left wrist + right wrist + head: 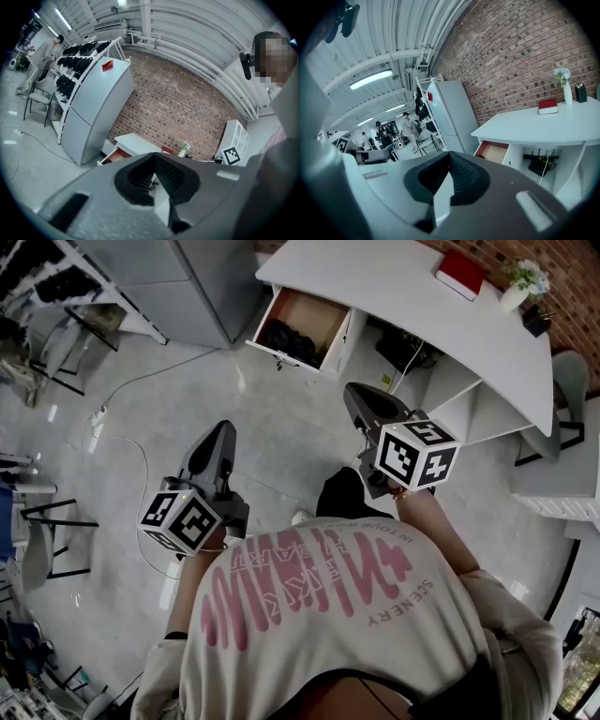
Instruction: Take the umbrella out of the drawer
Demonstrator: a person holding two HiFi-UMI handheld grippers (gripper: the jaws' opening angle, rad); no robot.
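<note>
At upper centre, the dark folded umbrella (287, 339) lies in the curved white table's (403, 287) open brown-lined drawer (317, 311). Your left tool (222, 431) and right tool (358, 397) are closed and empty, so open one before reaching in.

Blk umbrella (289, 341) lies inside open drawer (317, 313), nr its front.
</note>
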